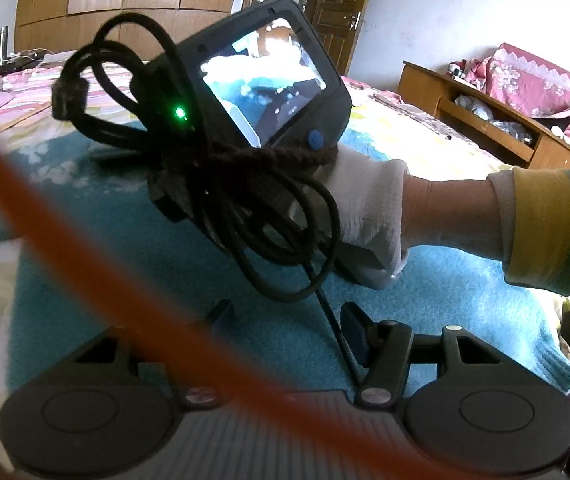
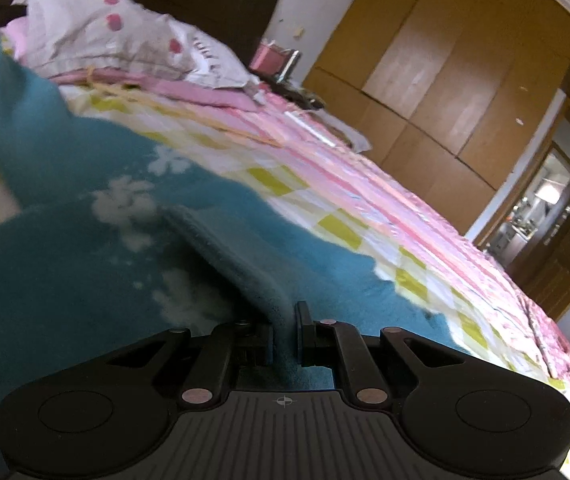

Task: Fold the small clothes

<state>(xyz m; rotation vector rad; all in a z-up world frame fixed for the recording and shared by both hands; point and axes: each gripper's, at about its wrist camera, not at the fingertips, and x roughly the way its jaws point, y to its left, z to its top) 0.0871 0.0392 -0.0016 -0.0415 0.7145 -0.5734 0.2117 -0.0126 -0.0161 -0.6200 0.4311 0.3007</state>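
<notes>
Right wrist view: the right gripper point(image 2: 284, 334) is closed on a raised ridge of the teal sweater point(image 2: 65, 272). The fabric fold runs up from between the two fingers and away to the upper left. The sweater carries white flower-like patches and spreads over a pink and yellow checked bedspread point(image 2: 365, 200). A grey pillow with pink spots point(image 2: 125, 36) lies at the head of the bed; a wooden wardrobe point(image 2: 445, 80) stands behind.

Left wrist view: the left gripper point(image 1: 289, 328) has its jaws parted, with nothing pinched between them. Teal sweater point(image 1: 425, 288) lies flat beneath and ahead of the fingers; its ribbed cuff reaches the right edge. Whether the fingertips touch the knit cannot be told. Just ahead, a hand in a white glove point(image 1: 365, 208) with a yellow-green striped sleeve holds the other gripper unit, its lit screen point(image 1: 269, 80) facing the camera and a bundle of black cable point(image 1: 213, 184) looped around it. A blurred orange cord point(image 1: 85, 264) crosses the foreground.

Containers: a low wooden cabinet point(image 1: 485, 120) beside the bed has open shelves holding crumpled pale items, too small to identify.
</notes>
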